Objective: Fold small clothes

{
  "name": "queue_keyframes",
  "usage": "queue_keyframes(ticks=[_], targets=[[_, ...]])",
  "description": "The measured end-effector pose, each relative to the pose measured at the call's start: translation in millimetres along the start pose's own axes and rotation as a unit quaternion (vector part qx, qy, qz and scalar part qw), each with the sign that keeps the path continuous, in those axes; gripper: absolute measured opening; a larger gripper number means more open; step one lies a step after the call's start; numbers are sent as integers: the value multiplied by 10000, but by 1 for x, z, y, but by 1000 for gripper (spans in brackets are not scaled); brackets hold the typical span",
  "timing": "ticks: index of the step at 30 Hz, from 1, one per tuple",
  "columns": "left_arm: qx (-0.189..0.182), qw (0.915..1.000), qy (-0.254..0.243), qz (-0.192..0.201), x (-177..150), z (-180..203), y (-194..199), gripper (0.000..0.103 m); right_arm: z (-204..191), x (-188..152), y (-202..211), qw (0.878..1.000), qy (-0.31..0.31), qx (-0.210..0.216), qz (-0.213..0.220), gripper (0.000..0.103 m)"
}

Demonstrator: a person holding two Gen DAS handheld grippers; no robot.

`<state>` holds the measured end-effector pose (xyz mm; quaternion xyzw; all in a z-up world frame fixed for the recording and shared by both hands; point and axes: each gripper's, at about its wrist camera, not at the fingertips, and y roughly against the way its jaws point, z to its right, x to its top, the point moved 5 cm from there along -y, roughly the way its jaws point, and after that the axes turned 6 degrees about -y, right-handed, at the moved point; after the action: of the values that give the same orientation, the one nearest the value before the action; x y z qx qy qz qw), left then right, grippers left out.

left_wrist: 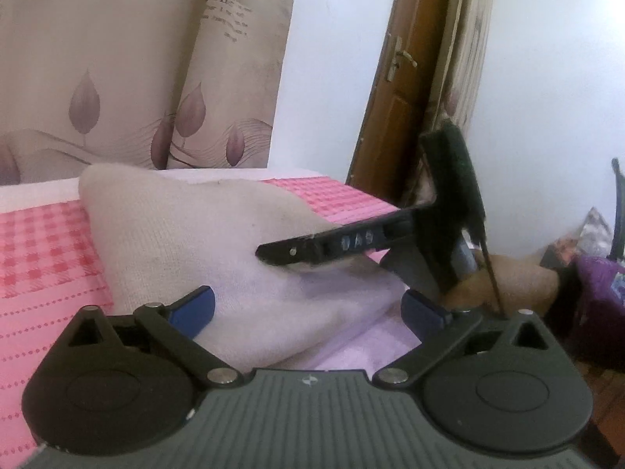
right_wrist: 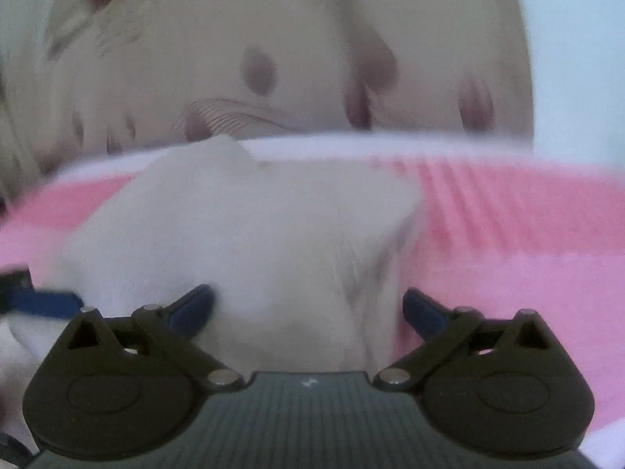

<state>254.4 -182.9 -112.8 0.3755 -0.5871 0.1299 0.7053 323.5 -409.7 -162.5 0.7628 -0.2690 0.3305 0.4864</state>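
From my left wrist view, the cream garment (left_wrist: 187, 242) lies on the pink checked bed (left_wrist: 43, 258), bunched and partly doubled over. My left gripper (left_wrist: 308, 308) stands wide, holding nothing. The right gripper (left_wrist: 273, 254) reaches across the garment; I cannot tell its spread here.

The right wrist view is blurred: the right gripper (right_wrist: 308, 308) gapes wide around the garment (right_wrist: 242, 242). I judge folding half done.

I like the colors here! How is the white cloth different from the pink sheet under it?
The cloth is plain cream-white; the sheet is pink with checks and dotted stripes. The cloth is bunched up in a soft heap; the sheet lies flat. The cloth is small; the sheet spreads well past it on both sides. Both are soft fabric.
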Motion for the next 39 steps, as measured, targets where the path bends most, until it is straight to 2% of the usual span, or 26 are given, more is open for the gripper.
queue_keyframes(ticks=[2, 7, 9, 11, 15, 20, 27, 35, 39], targets=[[131, 9999, -101, -25, 0, 2, -1, 101, -1, 6, 3, 9997, 21, -191, 148, 103], [414, 9988, -270, -43, 0, 5, 0, 103, -19, -6, 31, 9956, 299, -629, 630, 103], [466, 9985, -292, -48, 0, 5, -1, 103, -19, -18, 38, 9928, 439, -944, 594, 103], [518, 9981, -321, -72, 0, 5, -2, 103, -11, -30, 39, 9917, 462, -1156, 332, 103], [717, 9963, -461, -113, 1, 7, -3, 103, 6, -35, 46, 9936, 40, -1119, 176, 103], [1014, 9929, -597, -175, 0, 9, -3, 103, 1, -38, 43, 9928, -27, -1180, 181, 103], [1695, 9809, -908, -307, -1, 18, 0, 103, -4, -52, 59, 9906, -422, -1285, 202, 103], [2098, 9752, -616, -347, -5, 15, 21, 103, -6, -68, 81, 9879, -726, -1324, 340, 103], [2343, 9699, -551, -375, -3, 11, 28, 103, -11, -71, 102, 9872, -733, -1205, 749, 103]])
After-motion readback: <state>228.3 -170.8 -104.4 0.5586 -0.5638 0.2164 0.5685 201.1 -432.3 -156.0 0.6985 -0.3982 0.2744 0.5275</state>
